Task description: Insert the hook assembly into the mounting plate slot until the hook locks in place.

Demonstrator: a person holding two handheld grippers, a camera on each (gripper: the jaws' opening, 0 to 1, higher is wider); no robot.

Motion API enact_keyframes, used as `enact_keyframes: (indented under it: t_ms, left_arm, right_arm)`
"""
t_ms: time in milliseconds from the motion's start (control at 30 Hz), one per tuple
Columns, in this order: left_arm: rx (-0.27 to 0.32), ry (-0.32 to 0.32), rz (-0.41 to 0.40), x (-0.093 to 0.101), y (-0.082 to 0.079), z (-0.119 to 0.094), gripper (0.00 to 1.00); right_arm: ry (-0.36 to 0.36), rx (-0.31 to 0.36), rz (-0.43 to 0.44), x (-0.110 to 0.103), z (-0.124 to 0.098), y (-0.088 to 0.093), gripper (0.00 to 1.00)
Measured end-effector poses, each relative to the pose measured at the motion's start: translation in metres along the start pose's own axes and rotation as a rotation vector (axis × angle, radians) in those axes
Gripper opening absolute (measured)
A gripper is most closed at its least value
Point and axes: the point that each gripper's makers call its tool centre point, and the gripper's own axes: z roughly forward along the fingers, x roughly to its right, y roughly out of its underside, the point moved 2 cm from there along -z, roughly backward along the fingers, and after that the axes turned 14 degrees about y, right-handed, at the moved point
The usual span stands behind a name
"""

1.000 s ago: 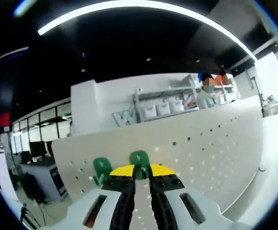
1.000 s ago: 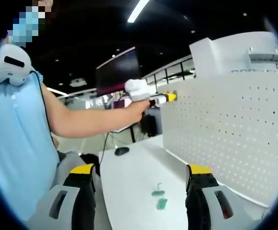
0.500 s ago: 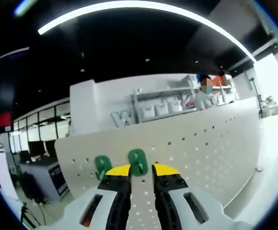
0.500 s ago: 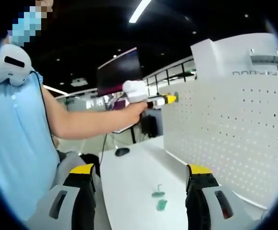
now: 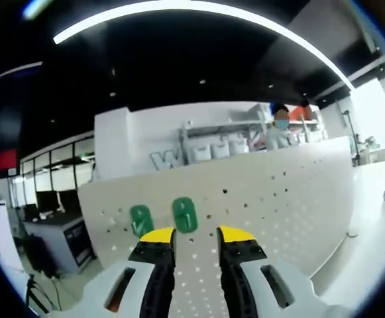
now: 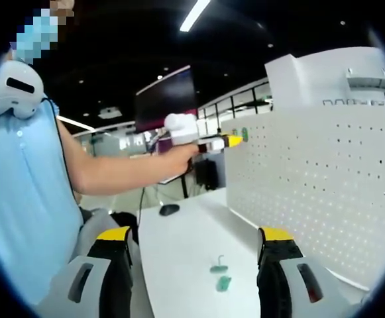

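Apparently seated: two green plastic hooks (image 5: 184, 214) on white perforated mounting plate (image 5: 291, 199) at 12 o'clock of released left gripper (image 5: 195, 235); right gripper (image 6: 193, 233) open, empty, with two green spare hooks (image 6: 220, 275) on white table (image 6: 179, 238).

Tool (image 5: 193, 237) open, jaws apart, just short of a green hook (image 5: 185, 214) on the pegboard (image 5: 278, 199); second green hook (image 5: 141, 220) beside it, left.

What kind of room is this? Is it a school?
Probably an open office or workshop, not a school. There is a big white pegboard standing on a white table, desks with computer screens behind it, and long strip lights on a dark ceiling.
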Motion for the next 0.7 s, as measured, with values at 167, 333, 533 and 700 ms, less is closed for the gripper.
enact_keyframes:
  t_ms: [167,333,533,700]
  left_arm:
    - [-0.013,0.013,-0.010,0.006,0.006,-0.006,0.26]
    - [-0.032,0.027,-0.017,0.013,0.013,-0.012,0.26]
    - [-0.044,0.036,-0.020,0.016,0.018,-0.017,0.25]
    - [-0.062,0.053,-0.027,0.022,0.023,-0.021,0.25]
  right_arm:
    - [-0.003,-0.002,-0.003,-0.001,0.000,-0.001,0.78]
    - [-0.004,0.001,-0.007,-0.002,0.000,-0.002,0.78]
    - [-0.002,0.005,-0.009,-0.003,-0.003,-0.002,0.78]
    - [0.002,0.010,-0.013,-0.003,-0.005,-0.004,0.78]
